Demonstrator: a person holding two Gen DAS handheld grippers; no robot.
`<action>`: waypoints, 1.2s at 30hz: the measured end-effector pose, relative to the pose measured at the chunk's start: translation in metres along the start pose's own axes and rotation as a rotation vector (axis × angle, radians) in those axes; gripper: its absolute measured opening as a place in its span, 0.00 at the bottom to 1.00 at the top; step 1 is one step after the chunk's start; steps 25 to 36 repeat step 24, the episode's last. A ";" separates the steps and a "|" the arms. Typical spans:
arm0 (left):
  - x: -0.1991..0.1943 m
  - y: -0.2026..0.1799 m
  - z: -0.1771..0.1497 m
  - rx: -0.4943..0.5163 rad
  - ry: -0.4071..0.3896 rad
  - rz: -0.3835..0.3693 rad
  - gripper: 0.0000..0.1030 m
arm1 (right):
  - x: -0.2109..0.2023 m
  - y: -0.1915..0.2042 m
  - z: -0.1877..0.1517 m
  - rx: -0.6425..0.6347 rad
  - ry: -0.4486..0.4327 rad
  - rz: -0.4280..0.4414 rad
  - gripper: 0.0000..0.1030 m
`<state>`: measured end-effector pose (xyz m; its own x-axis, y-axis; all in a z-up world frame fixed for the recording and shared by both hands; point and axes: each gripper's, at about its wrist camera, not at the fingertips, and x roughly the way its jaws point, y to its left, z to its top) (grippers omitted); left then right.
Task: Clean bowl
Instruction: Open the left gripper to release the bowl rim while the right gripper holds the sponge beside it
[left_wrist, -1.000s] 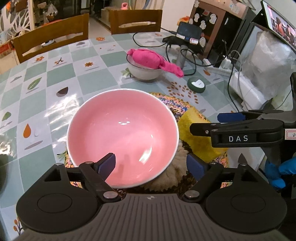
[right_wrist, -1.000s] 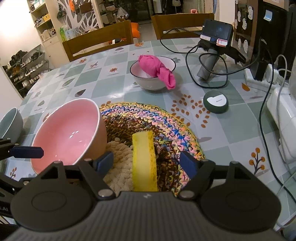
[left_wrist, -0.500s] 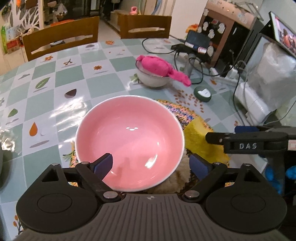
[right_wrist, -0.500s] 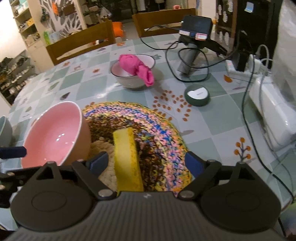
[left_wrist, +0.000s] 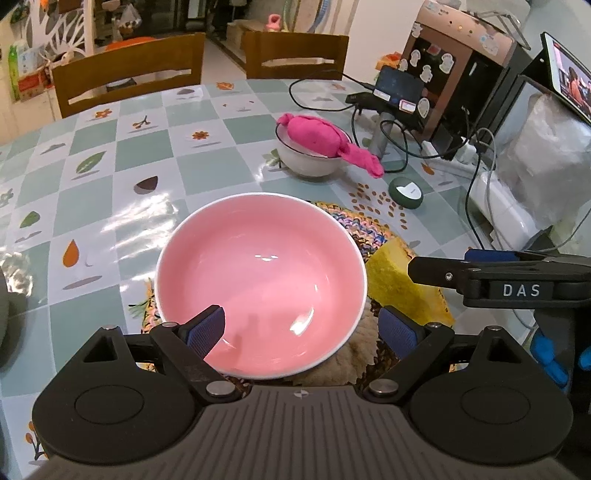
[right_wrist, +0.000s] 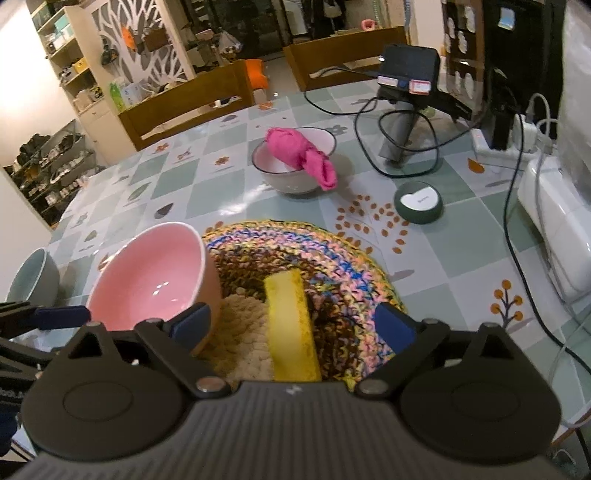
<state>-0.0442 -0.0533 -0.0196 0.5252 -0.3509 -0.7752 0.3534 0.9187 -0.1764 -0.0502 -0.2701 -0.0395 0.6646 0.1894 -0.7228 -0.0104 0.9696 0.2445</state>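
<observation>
Pink bowl sits on woven mat near the surface's front edge. Left claw spread, apparently straddling near rim. Right claw spread over yellow sponge, long axis pointing away.

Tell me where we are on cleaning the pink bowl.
Early. The glossy pink ceramic bowl sits on the crocheted mat, looking dry. Both the left gripper and right gripper are open, holding nothing. The yellow sponge is unlifted; grasping and wiping remain.
</observation>
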 end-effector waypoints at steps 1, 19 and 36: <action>-0.001 0.000 0.000 -0.001 -0.002 0.003 0.89 | -0.001 0.001 0.001 -0.002 -0.003 0.002 0.94; -0.007 0.002 0.001 0.011 -0.026 0.055 0.91 | -0.007 0.016 0.011 -0.029 -0.015 -0.001 0.96; -0.007 0.003 0.001 0.011 -0.028 0.097 0.91 | -0.008 0.019 0.010 -0.043 -0.013 0.000 0.96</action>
